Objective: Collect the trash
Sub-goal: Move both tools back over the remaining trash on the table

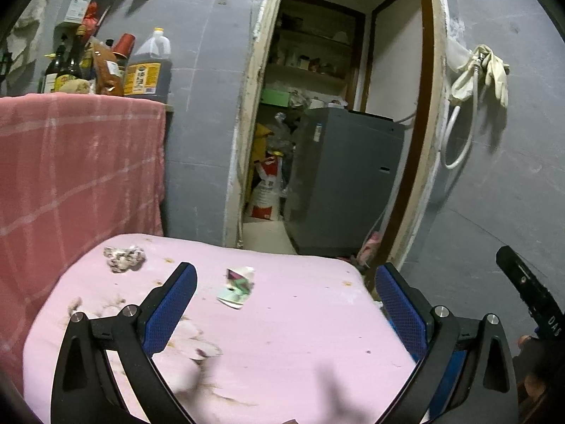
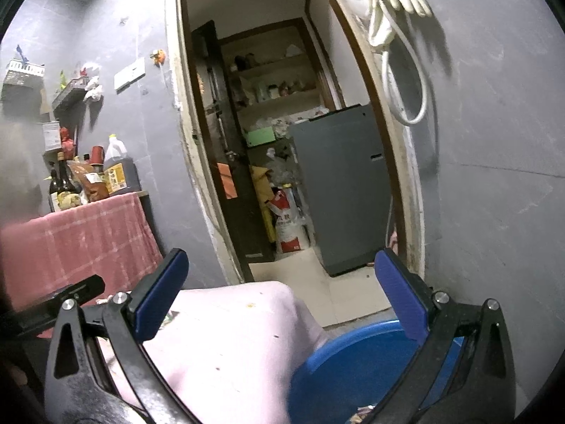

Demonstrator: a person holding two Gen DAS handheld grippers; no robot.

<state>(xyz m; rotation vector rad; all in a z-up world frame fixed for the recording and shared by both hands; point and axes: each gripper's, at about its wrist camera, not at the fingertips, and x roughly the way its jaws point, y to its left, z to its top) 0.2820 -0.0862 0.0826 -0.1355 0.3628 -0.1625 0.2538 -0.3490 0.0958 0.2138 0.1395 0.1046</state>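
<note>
Evidently we held both the left hand-held gripper and right hand-held gripper wide and empty; beyond the left one, on the pink desk, lay a torn wrapper, probably light and flimsy, best pinched at its raised edge.

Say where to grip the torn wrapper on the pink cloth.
Take the torn wrapper at its upstanding curled upper edge, coming from above and the near side with the left gripper, jaws wide. It lies crumpled, partly raised off the pink cloth, so that edge probably pinches most easily.
</note>
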